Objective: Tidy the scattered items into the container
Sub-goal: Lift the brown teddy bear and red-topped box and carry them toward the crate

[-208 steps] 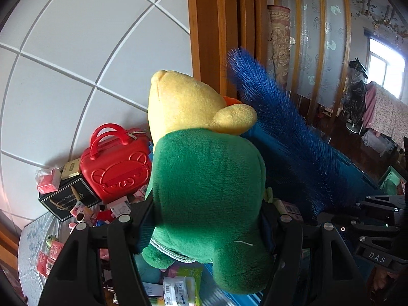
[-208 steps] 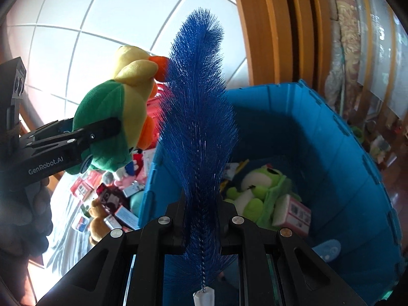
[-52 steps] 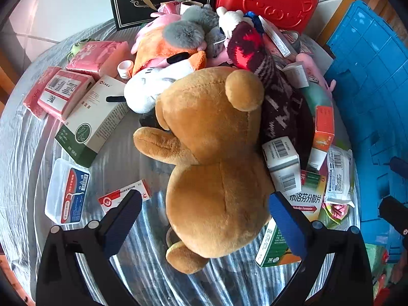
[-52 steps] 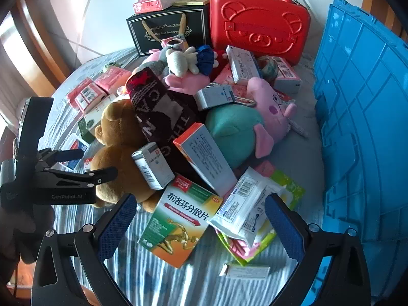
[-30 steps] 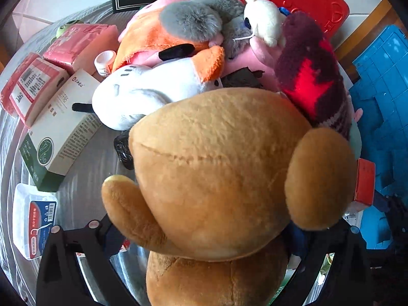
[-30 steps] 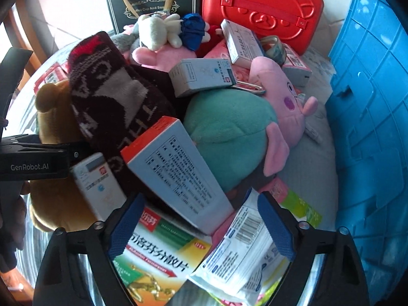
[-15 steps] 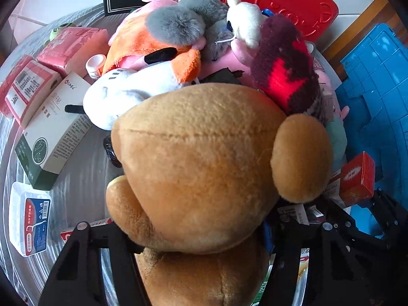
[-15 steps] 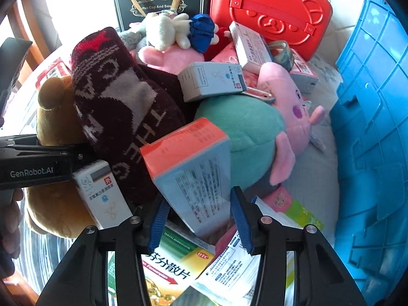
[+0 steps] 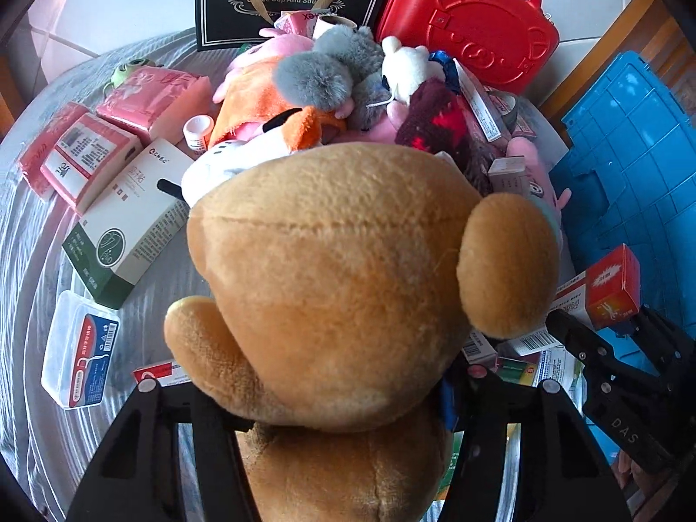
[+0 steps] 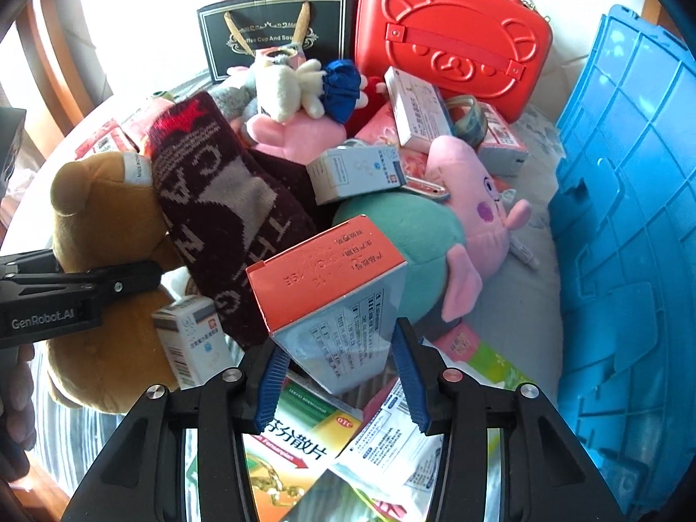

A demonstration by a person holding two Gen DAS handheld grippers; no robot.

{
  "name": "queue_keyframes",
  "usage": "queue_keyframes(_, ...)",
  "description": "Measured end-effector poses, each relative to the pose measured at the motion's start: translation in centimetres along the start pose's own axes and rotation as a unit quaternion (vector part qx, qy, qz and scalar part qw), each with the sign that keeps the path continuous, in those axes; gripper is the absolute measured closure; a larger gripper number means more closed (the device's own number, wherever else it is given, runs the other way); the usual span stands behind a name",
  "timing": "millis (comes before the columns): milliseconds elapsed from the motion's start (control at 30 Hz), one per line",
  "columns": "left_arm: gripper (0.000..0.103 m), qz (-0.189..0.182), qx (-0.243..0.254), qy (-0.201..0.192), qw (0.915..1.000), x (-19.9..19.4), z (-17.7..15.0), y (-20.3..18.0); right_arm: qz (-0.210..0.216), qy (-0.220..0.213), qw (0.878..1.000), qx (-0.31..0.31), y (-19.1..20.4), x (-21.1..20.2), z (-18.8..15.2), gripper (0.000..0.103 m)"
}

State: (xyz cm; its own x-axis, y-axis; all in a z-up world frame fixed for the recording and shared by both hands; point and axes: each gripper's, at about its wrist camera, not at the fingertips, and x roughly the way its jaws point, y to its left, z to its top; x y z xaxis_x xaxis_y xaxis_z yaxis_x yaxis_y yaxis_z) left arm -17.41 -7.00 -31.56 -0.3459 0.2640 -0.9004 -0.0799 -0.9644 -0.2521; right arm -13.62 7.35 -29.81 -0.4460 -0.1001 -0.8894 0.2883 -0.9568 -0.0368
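My left gripper (image 9: pixel 343 396) is shut on a brown teddy bear (image 9: pixel 348 278), which fills the left wrist view; the bear also shows at the left of the right wrist view (image 10: pixel 100 226). My right gripper (image 10: pixel 337 383) is shut on an orange-topped medicine box (image 10: pixel 335 291), held slightly above the pile. The blue crate (image 10: pixel 630 239) stands at the right, its wall also in the left wrist view (image 9: pixel 630 152). The pile holds a dark knitted sock (image 10: pixel 222 213), a green and pink plush pig (image 10: pixel 456 217) and several boxes.
A red bear-shaped case (image 10: pixel 452 35) and a black gift bag (image 10: pixel 269 35) stand at the back. Pink packets (image 9: pixel 87 148), a white-green box (image 9: pixel 126 222) and a clear plastic box (image 9: pixel 80 348) lie on the table at left. A green box (image 10: pixel 296 448) lies under my right gripper.
Both grippers came down to the pile open and closed: the left on the brown bear, the right on the orange-topped box. Both items have lifted a little since half a second ago.
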Motion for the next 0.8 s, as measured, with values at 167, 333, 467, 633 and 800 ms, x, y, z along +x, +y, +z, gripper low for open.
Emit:
queue_keyframes(167,0.045,-0.001,0.002,-0.015,0.9999,-2.3,-0.2,0.5,0.002,-0.012,1.0,0.001,0.0,-1.6,0.2,0.057)
queue_keyframes(333,0.045,0.002,0.006,-0.028,0.9996,-4.2,-0.9,-0.1,0.006,-0.025,1.0,0.004,0.0,-3.0,0.1,0.057)
queue_keyframes(467,0.045,0.006,0.005,-0.037,0.9993,-5.5,-1.2,-0.6,0.009,-0.033,0.999,0.008,-0.1,-4.3,-0.1,0.057)
queue_keyframes(633,0.045,0.008,0.005,-0.046,0.9989,-6.8,-1.6,-0.9,0.015,-0.04,0.999,0.013,-0.3,-5.7,-0.5,0.057)
queue_keyframes(800,0.045,0.013,0.005,-0.054,0.9985,-8.3,-2.3,-0.8,0.023,-0.049,0.998,0.016,-0.3,-7.5,-0.7,0.057)
